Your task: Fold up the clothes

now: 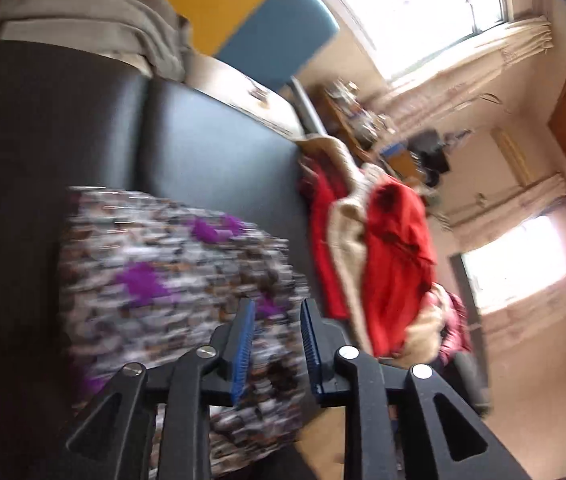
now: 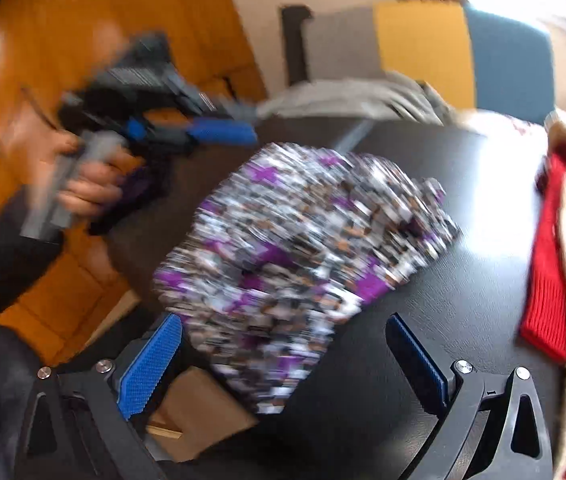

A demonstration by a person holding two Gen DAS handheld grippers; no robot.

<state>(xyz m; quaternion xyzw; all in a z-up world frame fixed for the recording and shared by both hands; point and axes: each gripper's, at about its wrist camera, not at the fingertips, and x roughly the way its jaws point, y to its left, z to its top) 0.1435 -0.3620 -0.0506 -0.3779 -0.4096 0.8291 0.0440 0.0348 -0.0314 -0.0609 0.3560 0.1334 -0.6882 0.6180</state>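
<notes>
A patterned garment (image 1: pixel 163 272) in purple, white, black and orange lies bunched in a rough fold on the black table (image 1: pixel 211 140). Motion blur hides its detail. In the left wrist view my left gripper (image 1: pixel 278 304) hovers over the garment's near right part, jaws a little apart and no cloth pinched. The right wrist view shows that left gripper (image 2: pixel 219 134) in a hand beyond the garment's (image 2: pixel 303 240) left side, apart from it. My right gripper (image 2: pixel 283 320) stands wide open over the garment's near end, which seems to overhang the table (image 2: pixel 463 280) edge.
A red and beige heap of clothes (image 1: pixel 395 248) lies at the table's right side (image 2: pixel 547 240). Folded grey-beige clothes (image 2: pixel 347 100) sit at the far end. A cardboard box (image 2: pixel 199 412) stands below the near edge. Yellow and blue panels (image 1: pixel 219 0) stand behind.
</notes>
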